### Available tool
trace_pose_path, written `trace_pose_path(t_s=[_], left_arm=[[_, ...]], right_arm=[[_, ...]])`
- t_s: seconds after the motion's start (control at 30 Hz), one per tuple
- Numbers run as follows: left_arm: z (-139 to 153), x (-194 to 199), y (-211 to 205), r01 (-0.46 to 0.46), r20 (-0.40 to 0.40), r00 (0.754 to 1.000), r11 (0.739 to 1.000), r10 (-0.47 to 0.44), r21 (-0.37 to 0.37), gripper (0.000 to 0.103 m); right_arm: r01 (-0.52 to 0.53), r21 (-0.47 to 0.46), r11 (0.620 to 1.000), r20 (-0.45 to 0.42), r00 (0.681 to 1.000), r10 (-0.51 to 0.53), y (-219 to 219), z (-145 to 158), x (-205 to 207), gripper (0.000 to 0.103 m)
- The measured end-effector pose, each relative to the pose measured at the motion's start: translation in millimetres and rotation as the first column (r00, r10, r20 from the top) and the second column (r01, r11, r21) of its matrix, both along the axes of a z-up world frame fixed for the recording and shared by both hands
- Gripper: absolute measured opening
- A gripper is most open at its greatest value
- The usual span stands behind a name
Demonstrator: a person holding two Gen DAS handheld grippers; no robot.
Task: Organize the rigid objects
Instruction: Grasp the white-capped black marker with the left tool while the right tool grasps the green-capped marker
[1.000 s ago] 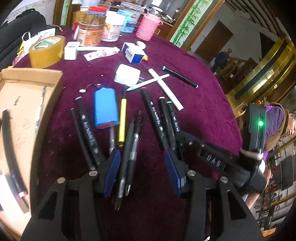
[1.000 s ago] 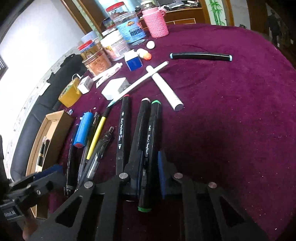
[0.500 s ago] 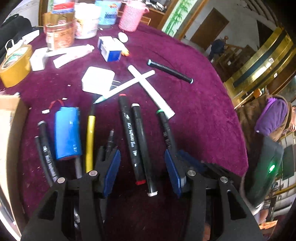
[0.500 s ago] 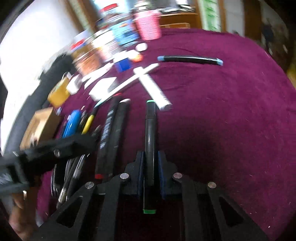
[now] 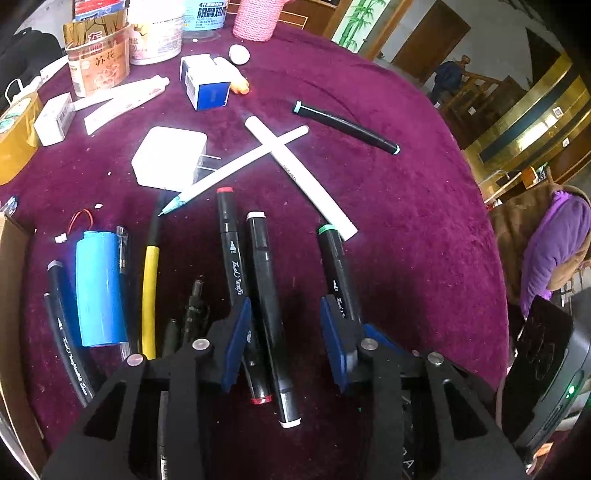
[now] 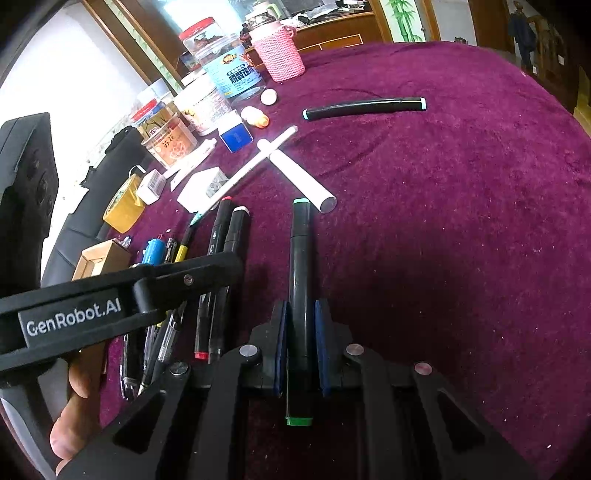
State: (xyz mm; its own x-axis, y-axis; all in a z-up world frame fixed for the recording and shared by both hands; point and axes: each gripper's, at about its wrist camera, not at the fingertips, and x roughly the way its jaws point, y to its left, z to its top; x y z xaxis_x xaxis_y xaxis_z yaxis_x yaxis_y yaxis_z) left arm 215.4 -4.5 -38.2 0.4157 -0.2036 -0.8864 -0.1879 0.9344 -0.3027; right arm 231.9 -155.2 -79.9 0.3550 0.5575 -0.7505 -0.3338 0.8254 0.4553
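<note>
Lived-in home: cluttered velvet-covered table (image 5: 424,229), wooden doors (image 5: 424,40), staircase (image 5: 476,92).

A round tabletop (image 6: 461,229) covered in deep purple velvety cloth filled most of both views. In the right wrist view a bright white wall (image 6: 55,77) rose at ten o'clock, with a wooden cabinet (image 6: 332,31) at twelve o'clock. In the left wrist view a green bamboo-patterned panel (image 5: 354,22) stood at twelve o'clock beside a brown wooden door (image 5: 424,40). At two o'clock ran a curved, gold-trimmed balustrade (image 5: 532,122), and a distant person (image 5: 448,77) stood by wooden railings. Daylight lit the cloth evenly.
</note>
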Motion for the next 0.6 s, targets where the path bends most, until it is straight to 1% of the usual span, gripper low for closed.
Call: trace_pose_path(t_s=[0.07,0.1,0.23,0.3,0.33,0.43,0.47,0.53,0.6], left_arm=[[-0.5,2.4,0.6,-0.001,-0.011,1.0,1.0,0.001,-0.026,0.036],[-0.8,4.2,-0.2,0.001,-0.014,1.0,1.0,-0.001,-0.025,0.036],[0.1,5.3,-6.4,0.01,-0.02,1.0,1.0,-0.01,0.021,0.034],[-0.4,7.6,-8.9,0.011,-0.03,1.0,0.999,-0.01,0.051,0.026],[-2.1,9.9,-10.1,0.012,-0.048,0.999,0.998,-0.009,0.054,0.025],[-8.6,12.0,-7.7,0.006,-0.093,0.996,0.999,-0.001,0.045,0.024],[-9.5,12.3,-6.7,0.0,-0.095,0.995,0.999,0.004,0.045,0.024],[-15.9,16.1,-8.0,0.005,-0.122,0.992,0.997,0.004,0.071,0.024],[-16.7,16.9,-13.4,0.022,-0.124,0.992,0.994,-0.009,0.105,0.024]], right_arm=[[0.001,0.002,1.0,-0.001,1.0,-0.001,0.2,0.1,-0.1,0.013],[0.002,0.004,1.0,-0.002,1.0,-0.002,0.0,0.0,-0.1,0.013],[0.005,0.018,1.0,-0.012,1.0,-0.005,-2.5,-0.7,0.4,0.013],[0.005,0.02,1.0,-0.012,1.0,-0.005,-2.6,-0.8,0.4,0.013],[0.006,0.02,1.0,-0.012,1.0,-0.005,-2.5,-0.8,0.2,0.013],[0.009,0.028,1.0,-0.015,1.0,-0.008,-3.8,-0.9,0.2,0.013],[0.01,0.031,0.999,-0.016,1.0,-0.01,-4.6,-1.0,0.3,0.013],[0.01,0.036,0.999,-0.02,1.0,-0.009,-5.2,-1.3,0.6,0.013],[0.005,0.035,0.999,-0.021,1.0,-0.005,-4.6,-1.4,0.9,0.013]])
